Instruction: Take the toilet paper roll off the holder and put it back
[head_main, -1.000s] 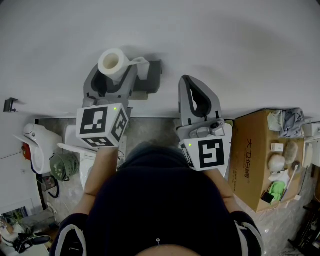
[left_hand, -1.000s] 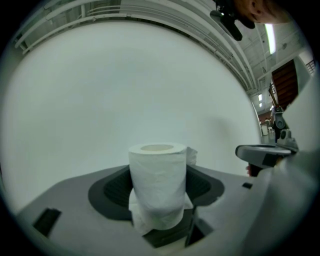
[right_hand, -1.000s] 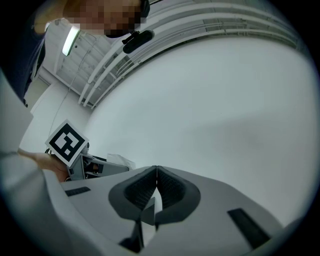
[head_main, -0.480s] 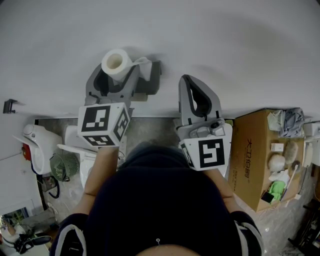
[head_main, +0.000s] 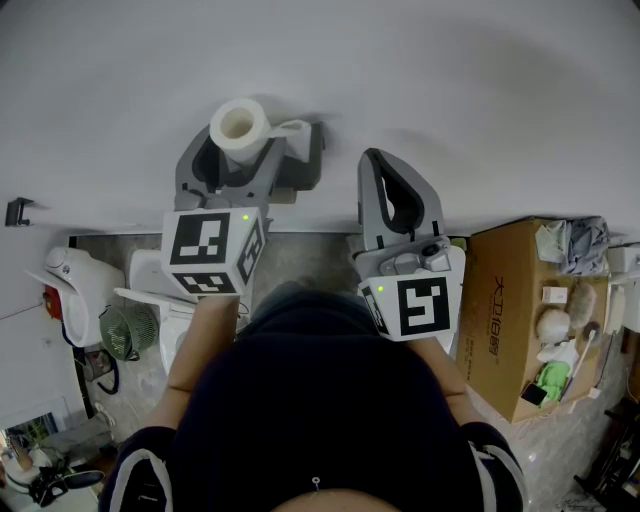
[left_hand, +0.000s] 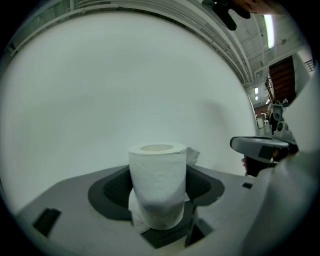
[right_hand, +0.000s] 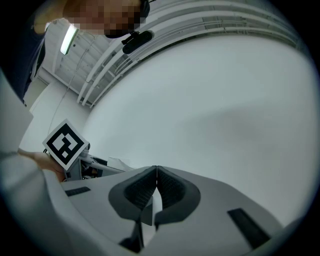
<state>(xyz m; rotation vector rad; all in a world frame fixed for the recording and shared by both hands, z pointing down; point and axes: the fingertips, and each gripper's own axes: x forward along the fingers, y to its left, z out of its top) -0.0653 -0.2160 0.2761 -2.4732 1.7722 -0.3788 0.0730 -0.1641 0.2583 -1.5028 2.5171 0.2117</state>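
Left gripper view shows the left gripper (left_hand: 158, 202) with its fingers (left_hand: 109, 192) clamped on the roll (left_hand: 157, 167), which stands upright with a loose sheet trailing behind. The roll hangs just beside the holder (head_main: 308, 152) on the wall (head_main: 470, 80), likely lined up for rehanging. The right gripper (right_hand: 156, 172) idles nearby, its fingers pressed together on nothing. The holder's bar is mostly hidden behind the roll.

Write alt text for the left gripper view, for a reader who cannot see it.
A white toilet paper roll stands upright, clamped between the grey jaws of the left gripper. A loose end of paper sticks out behind the roll on its right, and a plain white wall fills the background.
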